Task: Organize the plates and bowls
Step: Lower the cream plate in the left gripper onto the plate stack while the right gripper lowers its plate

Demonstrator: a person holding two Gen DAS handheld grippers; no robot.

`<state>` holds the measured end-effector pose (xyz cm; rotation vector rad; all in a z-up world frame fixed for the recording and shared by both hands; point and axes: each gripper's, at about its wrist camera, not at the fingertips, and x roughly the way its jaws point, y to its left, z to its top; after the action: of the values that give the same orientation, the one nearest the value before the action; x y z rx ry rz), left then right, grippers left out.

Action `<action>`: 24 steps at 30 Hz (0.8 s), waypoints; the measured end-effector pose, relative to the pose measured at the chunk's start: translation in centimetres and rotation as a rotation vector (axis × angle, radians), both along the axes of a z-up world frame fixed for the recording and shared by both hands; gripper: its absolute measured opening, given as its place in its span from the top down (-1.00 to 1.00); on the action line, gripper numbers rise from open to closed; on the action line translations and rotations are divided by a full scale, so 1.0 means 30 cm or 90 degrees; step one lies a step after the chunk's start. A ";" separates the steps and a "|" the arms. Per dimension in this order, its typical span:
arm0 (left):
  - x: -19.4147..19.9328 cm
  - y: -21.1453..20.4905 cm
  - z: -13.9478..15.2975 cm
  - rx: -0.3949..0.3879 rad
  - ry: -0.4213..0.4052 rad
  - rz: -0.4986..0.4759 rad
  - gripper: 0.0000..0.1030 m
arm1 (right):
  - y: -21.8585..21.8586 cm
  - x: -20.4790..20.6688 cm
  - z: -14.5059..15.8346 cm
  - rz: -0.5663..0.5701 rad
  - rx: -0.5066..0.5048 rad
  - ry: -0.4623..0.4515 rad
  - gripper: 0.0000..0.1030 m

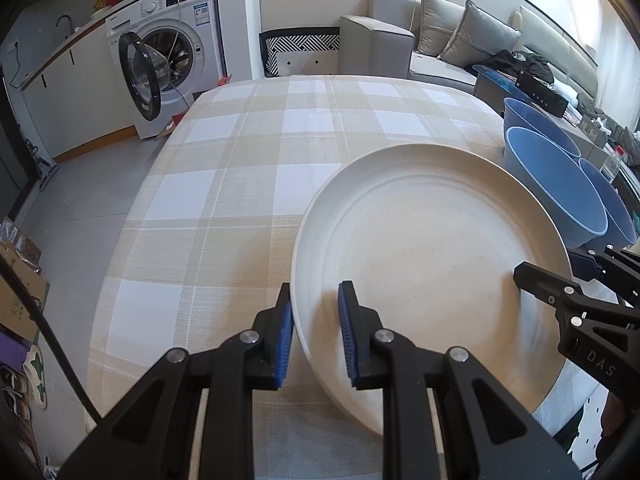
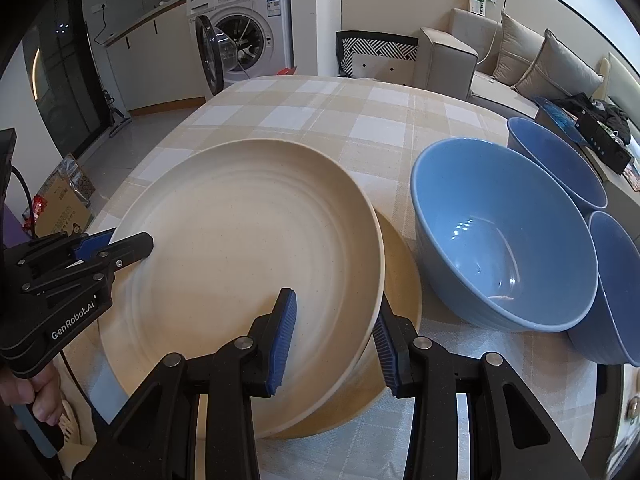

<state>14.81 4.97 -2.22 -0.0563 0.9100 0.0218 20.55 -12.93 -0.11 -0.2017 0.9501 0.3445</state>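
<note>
A cream plate (image 1: 432, 248) (image 2: 248, 232) is held tilted over a second cream plate (image 2: 400, 264) that lies on the checked table. My left gripper (image 1: 314, 332) straddles its left rim, one pad under and one pad on top; it also shows in the right wrist view (image 2: 120, 246). My right gripper (image 2: 334, 344) straddles the right rim with a gap at the pads; it also shows in the left wrist view (image 1: 560, 280). Three blue bowls (image 2: 500, 236) (image 2: 556, 160) (image 2: 616, 280) stand to the right.
The checked tablecloth (image 1: 256, 152) covers the table, bare at the far half and left. The blue bowls (image 1: 560, 184) crowd the right edge. A washing machine (image 1: 168, 52) with its door open and a grey sofa (image 1: 440, 36) stand beyond the table.
</note>
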 end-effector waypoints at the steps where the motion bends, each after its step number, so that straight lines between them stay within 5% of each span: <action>1: 0.002 -0.003 -0.002 -0.001 0.001 -0.002 0.62 | -0.004 0.001 -0.002 -0.002 -0.001 0.001 0.26; 24: 0.052 -0.052 -0.052 0.014 0.020 -0.023 0.60 | -0.035 0.031 -0.045 -0.021 -0.024 0.013 0.26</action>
<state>16.37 3.42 -3.77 -0.0200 0.9424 -0.0008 21.48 -13.99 -1.45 -0.2170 0.9790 0.2983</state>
